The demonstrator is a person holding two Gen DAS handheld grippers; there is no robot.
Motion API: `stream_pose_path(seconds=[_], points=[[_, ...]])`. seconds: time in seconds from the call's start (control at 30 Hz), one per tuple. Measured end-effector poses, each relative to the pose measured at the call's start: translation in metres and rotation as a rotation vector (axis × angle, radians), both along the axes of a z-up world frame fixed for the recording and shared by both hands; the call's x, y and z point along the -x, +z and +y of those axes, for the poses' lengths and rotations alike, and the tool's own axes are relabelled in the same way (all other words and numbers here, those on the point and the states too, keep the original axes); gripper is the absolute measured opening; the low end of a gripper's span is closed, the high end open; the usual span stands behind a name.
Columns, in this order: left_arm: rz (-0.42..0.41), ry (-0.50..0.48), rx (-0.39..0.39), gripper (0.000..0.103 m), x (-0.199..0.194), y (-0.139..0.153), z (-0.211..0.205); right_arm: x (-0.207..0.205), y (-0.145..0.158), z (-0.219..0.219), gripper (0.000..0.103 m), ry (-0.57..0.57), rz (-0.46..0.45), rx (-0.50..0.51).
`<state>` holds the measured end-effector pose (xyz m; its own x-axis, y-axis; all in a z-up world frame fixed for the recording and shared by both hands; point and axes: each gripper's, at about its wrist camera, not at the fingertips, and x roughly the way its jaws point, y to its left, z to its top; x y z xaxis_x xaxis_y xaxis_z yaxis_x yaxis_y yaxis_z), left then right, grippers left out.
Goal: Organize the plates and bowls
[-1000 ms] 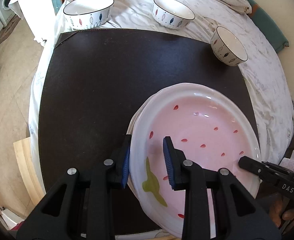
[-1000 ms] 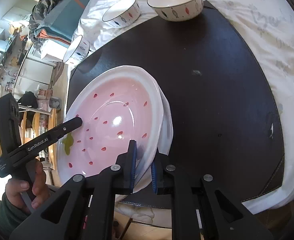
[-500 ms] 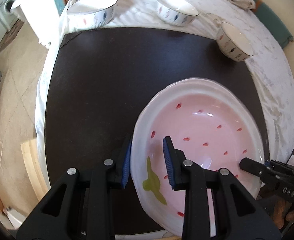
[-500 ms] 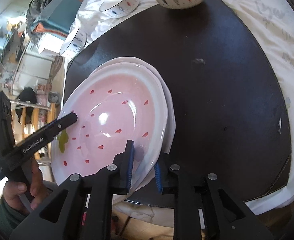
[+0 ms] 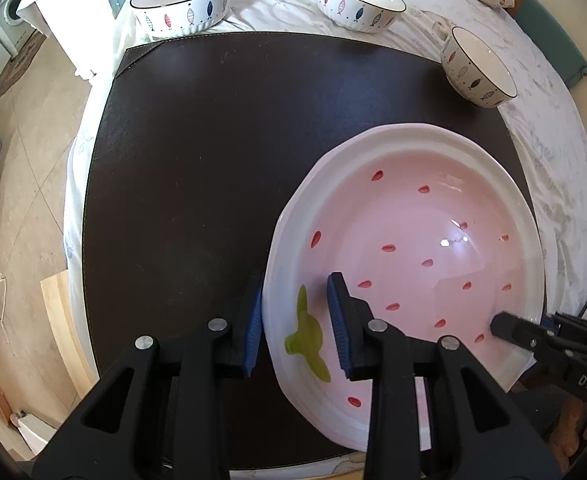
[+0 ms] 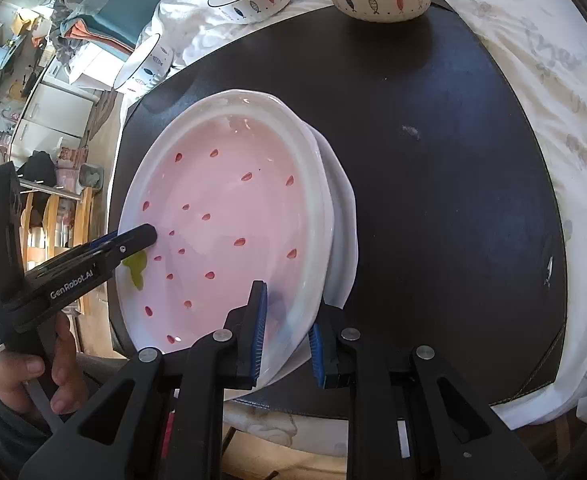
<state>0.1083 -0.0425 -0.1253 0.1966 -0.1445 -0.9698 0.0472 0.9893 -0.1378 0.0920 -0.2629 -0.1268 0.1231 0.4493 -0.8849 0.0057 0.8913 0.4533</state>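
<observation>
A pink strawberry-pattern plate (image 5: 413, 236) lies on top of a white plate (image 6: 343, 216) on the dark mat. My left gripper (image 5: 295, 320) stands open with its jaws on either side of the pink plate's near rim. My right gripper (image 6: 287, 328) stands open around the rims at the opposite side. Three white fish-pattern bowls stand at the far side: a large one (image 5: 183, 2), a middle one (image 5: 361, 0) and a small one (image 5: 479, 68).
The dark mat (image 5: 197, 152) lies on a table covered with a white cloth (image 5: 549, 148). The floor drops away at the left. Folded clothes and furniture (image 6: 93, 20) stand beyond the table.
The right gripper's jaws have widened around the plate rims. The plates have settled lower on the mat. The left gripper has stayed open around the rim.
</observation>
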Motion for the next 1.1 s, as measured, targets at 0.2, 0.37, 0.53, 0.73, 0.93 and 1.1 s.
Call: stream_pose_path(seconds=[0.2,0.37,0.53,0.73,0.93,1.1], points=[[-0.003,-0.004,-0.009,0.030,0.000,0.001,-0.003,0.007,0.004,0.005,0.023,0.016,0.057,0.021],[0.011,0.006,0.008,0.030,-0.002,-0.001,-0.001,0.007,0.009,0.001,0.023,-0.002,0.078,0.014],[0.031,0.008,0.019,0.031,-0.001,-0.005,-0.001,0.005,0.014,-0.009,0.023,-0.028,0.069,0.058],[0.038,0.011,0.017,0.030,-0.001,-0.004,-0.001,0.001,0.024,-0.038,0.023,-0.141,0.042,0.091],[-0.027,0.038,0.053,0.032,-0.003,0.013,0.002,-0.008,0.029,-0.054,0.030,-0.211,-0.042,-0.038],[-0.046,0.078,0.086,0.060,0.001,0.017,0.008,-0.015,0.020,-0.055,0.060,-0.232,-0.040,-0.078]])
